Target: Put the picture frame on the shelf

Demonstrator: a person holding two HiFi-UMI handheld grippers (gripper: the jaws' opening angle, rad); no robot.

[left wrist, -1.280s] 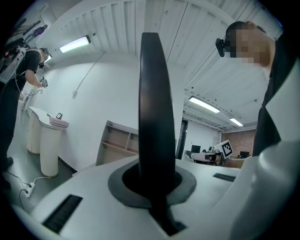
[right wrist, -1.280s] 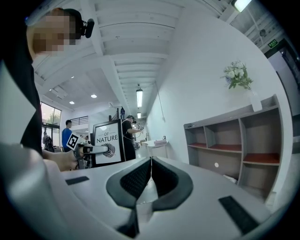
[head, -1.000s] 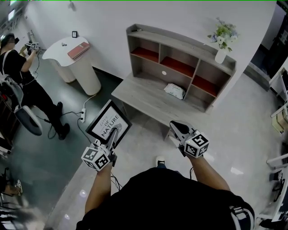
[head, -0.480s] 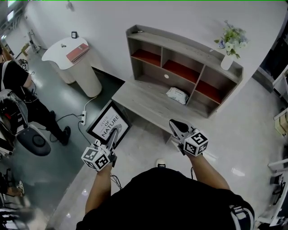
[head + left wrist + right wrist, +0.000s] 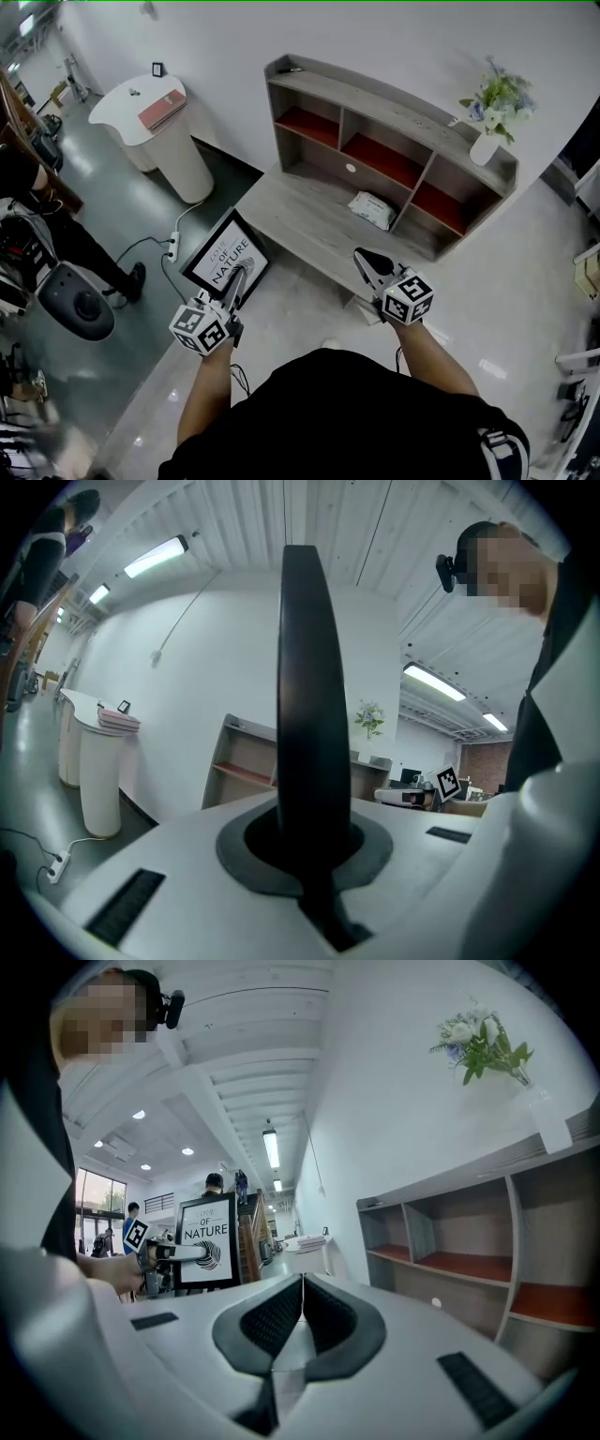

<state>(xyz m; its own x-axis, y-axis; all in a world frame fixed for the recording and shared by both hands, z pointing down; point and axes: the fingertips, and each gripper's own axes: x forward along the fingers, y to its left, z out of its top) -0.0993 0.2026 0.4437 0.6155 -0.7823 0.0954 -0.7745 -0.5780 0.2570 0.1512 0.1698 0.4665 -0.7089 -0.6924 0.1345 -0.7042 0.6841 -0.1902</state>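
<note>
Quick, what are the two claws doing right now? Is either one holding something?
Left gripper: closed on the edge of the picture frame.
Right gripper: closed, holding nothing.

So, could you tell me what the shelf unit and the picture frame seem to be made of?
The shelf unit: grey matte board with visible wood grain, likely wood or laminate. The picture frame: smooth black border, plastic or painted wood; the look leaves it open.

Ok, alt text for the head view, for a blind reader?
From above: the left tool grips a black picture frame reading NATURE; the right tool is shut and empty. Ahead stands a grey shelf unit with red-lined compartments, a vase of flowers on top.
</note>
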